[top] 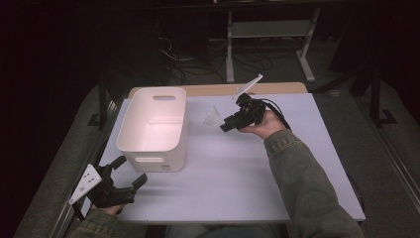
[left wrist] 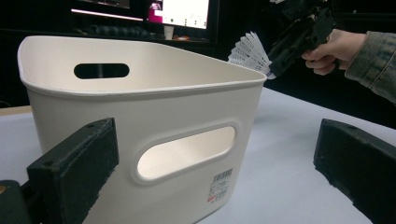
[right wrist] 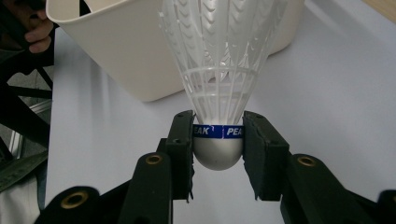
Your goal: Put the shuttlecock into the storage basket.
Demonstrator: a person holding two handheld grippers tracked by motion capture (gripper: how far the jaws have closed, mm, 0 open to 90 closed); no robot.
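our right gripper (top: 225,125) was clamped on the shuttlecock (right wrist: 219,70) at its blue-banded cork, holding it above the table (top: 237,168) just beside the white bin (top: 153,129). our left gripper (top: 130,172) sat with jaws spread apart, facing the bin's near wall.

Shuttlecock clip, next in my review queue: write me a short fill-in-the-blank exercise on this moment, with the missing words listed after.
1. The right gripper is shut on the ____ of the shuttlecock.
2. The blue band around the shuttlecock reads ____.
3. The left gripper rests near the white bin with its jaws ____.
4. The inside of the bin looks ____.

Missing words: base (rounded cork end); PEAK; open; empty
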